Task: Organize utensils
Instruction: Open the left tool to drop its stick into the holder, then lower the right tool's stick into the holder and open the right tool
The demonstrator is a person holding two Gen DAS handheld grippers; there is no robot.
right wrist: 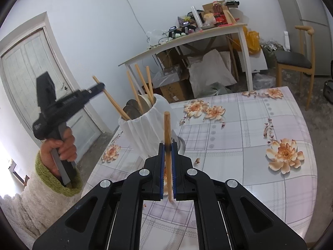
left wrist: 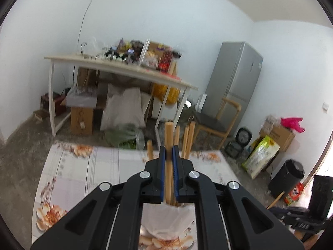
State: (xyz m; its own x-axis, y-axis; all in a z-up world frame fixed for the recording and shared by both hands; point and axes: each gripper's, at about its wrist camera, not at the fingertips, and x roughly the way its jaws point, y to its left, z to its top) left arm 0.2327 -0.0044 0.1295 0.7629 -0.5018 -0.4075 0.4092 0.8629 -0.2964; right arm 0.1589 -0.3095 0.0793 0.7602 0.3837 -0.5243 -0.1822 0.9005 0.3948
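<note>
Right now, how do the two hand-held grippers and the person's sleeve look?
Each hand-held gripper, left and right, is black plastic with angular linkage arms, round silver pivot bolts and blue pads lining the fingers. From the right wrist view the left one has a boxy black body with small white lettering and a pistol handle. The sleeve is fluffy cream with a green knitted cuff.

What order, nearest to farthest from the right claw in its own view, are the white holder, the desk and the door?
1. White holder, just ahead of the right claw, slightly left.
2. Desk, beyond the table, upper middle.
3. Door, far left; its rank against the desk is uncertain.
</note>
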